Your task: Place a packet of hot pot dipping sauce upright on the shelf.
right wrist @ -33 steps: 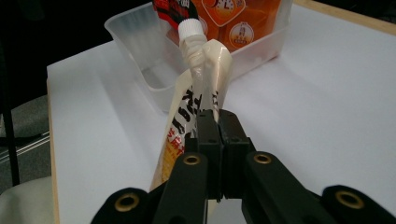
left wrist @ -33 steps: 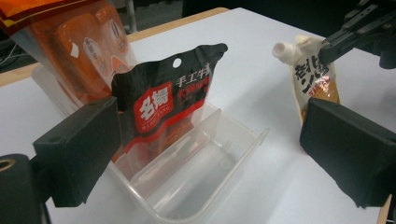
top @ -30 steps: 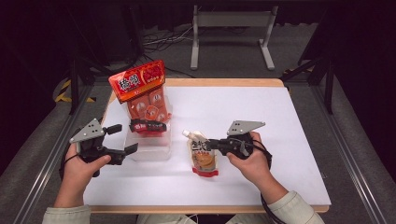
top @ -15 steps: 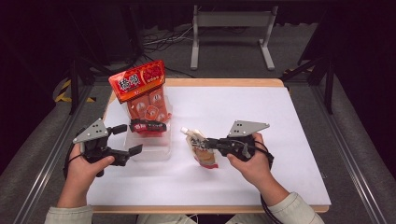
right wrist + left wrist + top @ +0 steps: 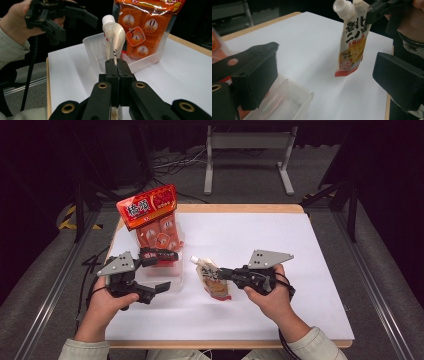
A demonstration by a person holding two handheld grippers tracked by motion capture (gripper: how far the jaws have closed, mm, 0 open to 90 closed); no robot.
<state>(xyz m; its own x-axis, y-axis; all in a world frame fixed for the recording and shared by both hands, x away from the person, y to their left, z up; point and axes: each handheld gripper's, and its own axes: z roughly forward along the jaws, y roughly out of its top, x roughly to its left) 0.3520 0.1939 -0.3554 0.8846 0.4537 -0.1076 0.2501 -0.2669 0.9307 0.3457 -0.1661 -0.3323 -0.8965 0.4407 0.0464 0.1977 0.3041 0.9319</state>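
A white spouted pouch [image 5: 214, 279] with black lettering and a yellow picture hangs upright by its edge from my right gripper [image 5: 223, 273], which is shut on it. In the right gripper view the jaws pinch the pouch [image 5: 113, 37] just below its white cap, at the gripper's tip [image 5: 117, 67]. My left gripper [image 5: 169, 270] stands open over the near end of a clear plastic bin [image 5: 176, 281], to the left of the pouch. In the left gripper view its jaws stand wide apart with nothing between them, and the pouch [image 5: 352, 42] is farther off.
A tall red and orange snack bag [image 5: 150, 217] stands in the far end of the clear bin [image 5: 96, 47]. The white mat [image 5: 280, 245] lies on a wooden table. Metal rails run along both sides of the table, and a stand is behind it.
My left gripper has moved right, closer to the bin and the pouch. My right gripper has risen a little and the pouch now hangs more upright.
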